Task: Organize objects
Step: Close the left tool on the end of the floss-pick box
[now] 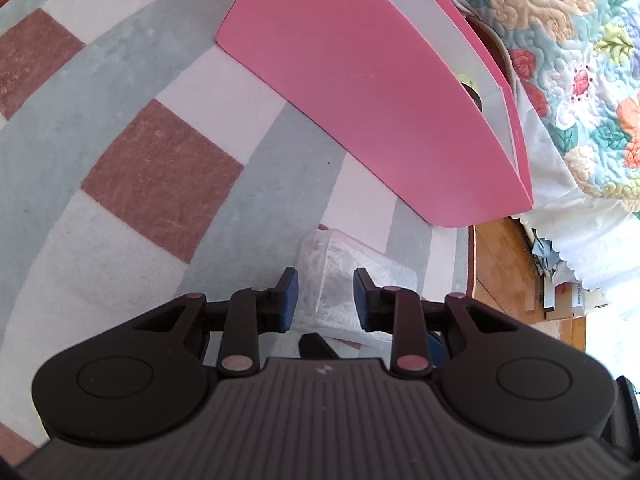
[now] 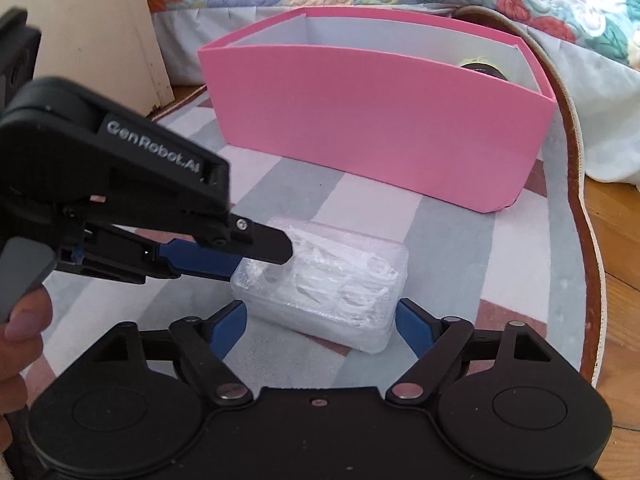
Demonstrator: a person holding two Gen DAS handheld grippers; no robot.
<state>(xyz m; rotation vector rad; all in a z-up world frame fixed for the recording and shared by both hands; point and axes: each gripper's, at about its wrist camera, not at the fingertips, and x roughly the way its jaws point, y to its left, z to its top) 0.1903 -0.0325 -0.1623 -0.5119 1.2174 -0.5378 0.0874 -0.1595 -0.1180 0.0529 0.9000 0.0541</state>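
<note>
The clear plastic box point(image 2: 324, 284), full of small white pieces, lay on the checked rug point(image 1: 160, 168) just in front of the pink bin point(image 2: 376, 136), probably so it could go inside next. The left hand-held gripper point(image 1: 325, 294) had narrow jaws around one end of the box, but I cannot tell if the pads pressed it. The right hand-held gripper point(image 2: 322, 320) stood wide open, one finger on each side of the box, not touching it.

dark round thing point(image 2: 482, 69) in pink box point(image 2: 376, 128) mostly hidden by its wall
</note>
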